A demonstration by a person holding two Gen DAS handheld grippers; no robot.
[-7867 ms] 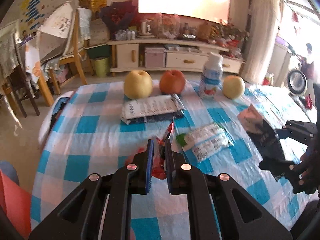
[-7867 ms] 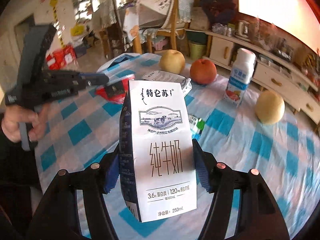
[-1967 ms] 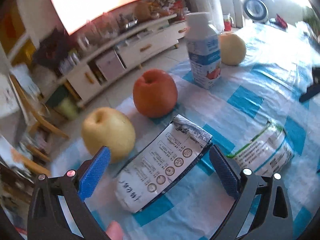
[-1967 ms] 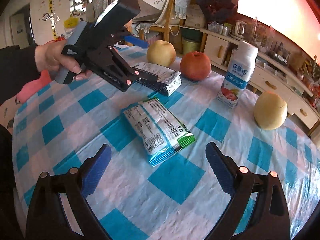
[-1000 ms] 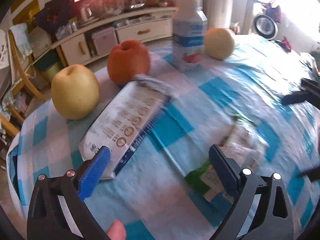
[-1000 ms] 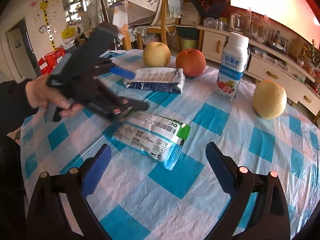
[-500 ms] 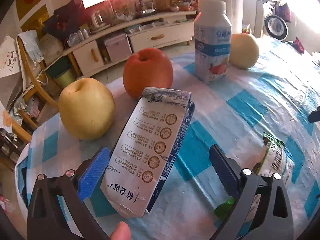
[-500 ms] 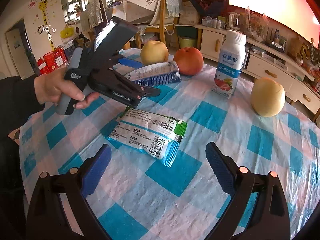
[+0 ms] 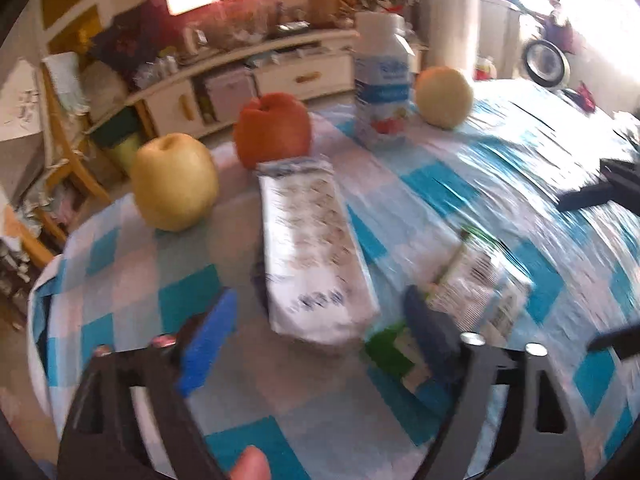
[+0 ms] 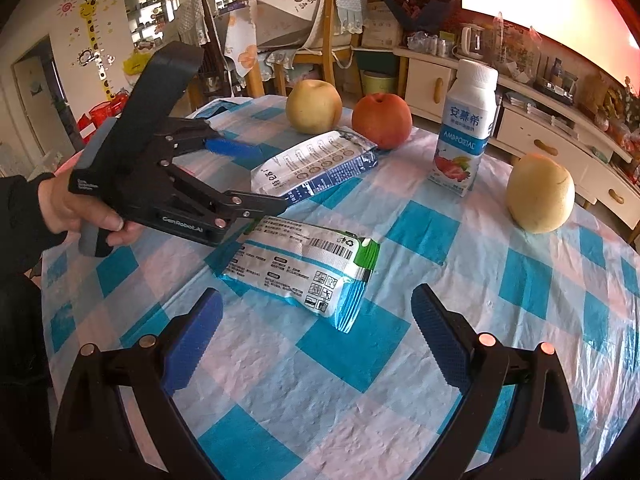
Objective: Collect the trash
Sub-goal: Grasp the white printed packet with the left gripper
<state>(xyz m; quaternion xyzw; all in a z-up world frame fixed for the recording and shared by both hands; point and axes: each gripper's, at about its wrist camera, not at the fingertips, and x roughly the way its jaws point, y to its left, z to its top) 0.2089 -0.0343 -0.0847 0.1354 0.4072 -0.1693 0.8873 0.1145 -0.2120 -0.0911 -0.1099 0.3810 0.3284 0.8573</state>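
Note:
A flattened white-and-blue milk carton lies on the checked tablecloth; it also shows in the right wrist view. A white wipes packet with a green end lies nearer the front, seen blurred in the left wrist view. My left gripper is open, its jaws either side of the carton's near end, also visible in the right wrist view. My right gripper is open and empty, just short of the packet.
Two yellow pears, a red apple and a white yogurt bottle stand behind the trash. The round table's edge is at the left. Chairs and a low cabinet stand beyond.
My left gripper has swung so the carton now points straight between its jaws. The right gripper has held nearly still, open, over the packet.

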